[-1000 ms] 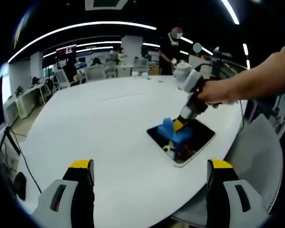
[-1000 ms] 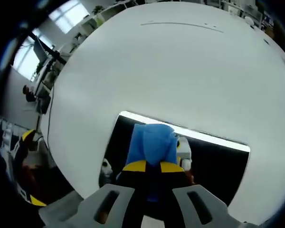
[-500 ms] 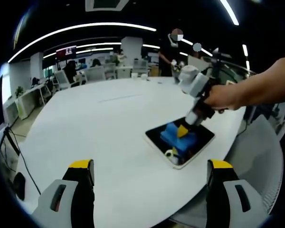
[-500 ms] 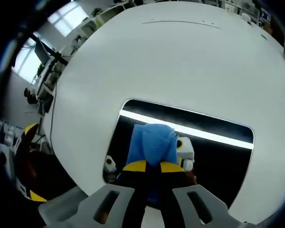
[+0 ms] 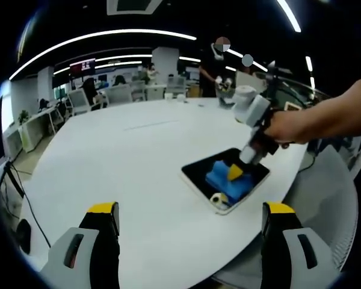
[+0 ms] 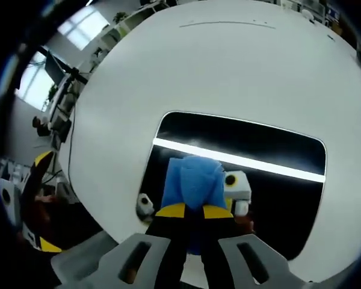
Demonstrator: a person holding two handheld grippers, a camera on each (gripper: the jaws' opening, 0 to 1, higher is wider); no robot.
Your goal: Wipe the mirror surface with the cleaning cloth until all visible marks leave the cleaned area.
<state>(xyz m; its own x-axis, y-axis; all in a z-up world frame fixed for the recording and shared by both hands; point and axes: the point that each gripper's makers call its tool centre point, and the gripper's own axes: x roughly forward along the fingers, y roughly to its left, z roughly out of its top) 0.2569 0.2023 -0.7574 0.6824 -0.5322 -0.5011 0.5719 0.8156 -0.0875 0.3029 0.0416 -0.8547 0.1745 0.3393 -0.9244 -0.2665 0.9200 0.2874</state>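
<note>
Mirror lies flat near the desk edge, rigid, slick and judged fragile; the soft, light cleaning cloth, pinched at its bunched end by the closed right tool, presses on it, while the left tool hangs open, empty.

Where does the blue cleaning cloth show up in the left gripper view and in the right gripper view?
Left gripper view: the blue cleaning cloth lies right of centre, on the mirror, under the right gripper.
Right gripper view: the cloth sits low at centre, pinched between that gripper's yellow-tipped fingers and pressed on the mirror.
Shared landmark: the dark mirror on the white round table.
</note>
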